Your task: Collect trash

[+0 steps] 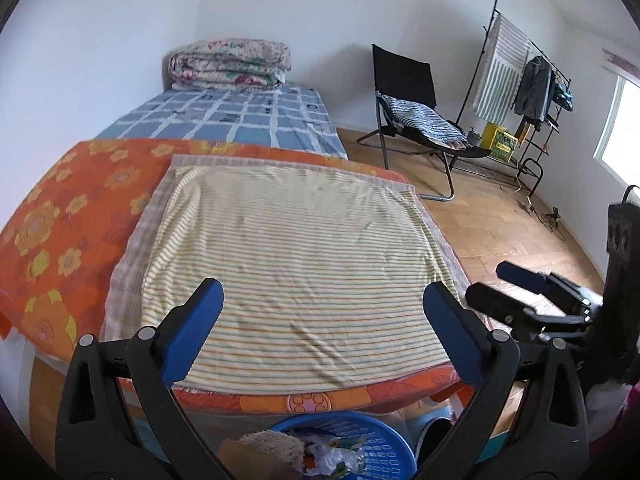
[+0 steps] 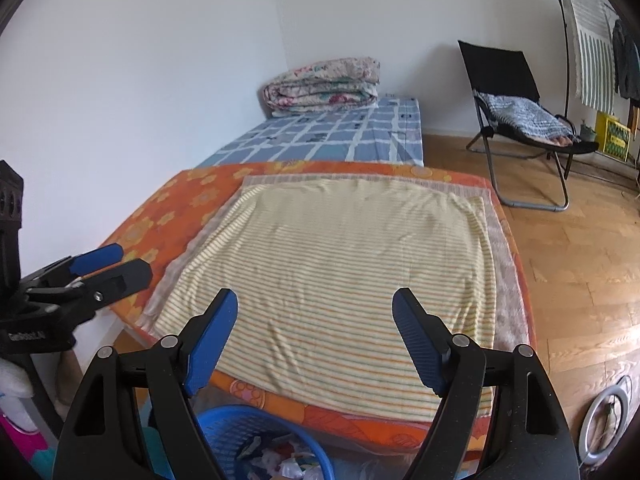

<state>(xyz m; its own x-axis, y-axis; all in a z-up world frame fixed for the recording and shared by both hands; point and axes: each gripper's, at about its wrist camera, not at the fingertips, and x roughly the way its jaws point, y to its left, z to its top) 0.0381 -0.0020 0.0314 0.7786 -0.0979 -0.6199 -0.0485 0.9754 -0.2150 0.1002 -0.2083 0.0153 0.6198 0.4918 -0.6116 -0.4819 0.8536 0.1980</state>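
Note:
A blue plastic basket [image 1: 376,440] holding crumpled wrappers and paper scraps [image 1: 332,456] sits on the floor at the near end of the bed, below both grippers; it also shows in the right wrist view [image 2: 240,428]. My left gripper [image 1: 322,312] is open and empty, above the striped yellow towel [image 1: 296,264] on the bed. My right gripper [image 2: 316,320] is open and empty over the same towel [image 2: 340,264]. Each gripper shows at the edge of the other's view, the right one [image 1: 520,284] and the left one [image 2: 104,268].
The towel lies on an orange flowered cover [image 1: 60,208] over a bed with a blue checked sheet [image 1: 240,116] and a folded quilt [image 1: 230,64]. A black folding chair [image 1: 412,108], a clothes rack [image 1: 520,80] and a yellow crate [image 1: 498,140] stand on the wooden floor to the right.

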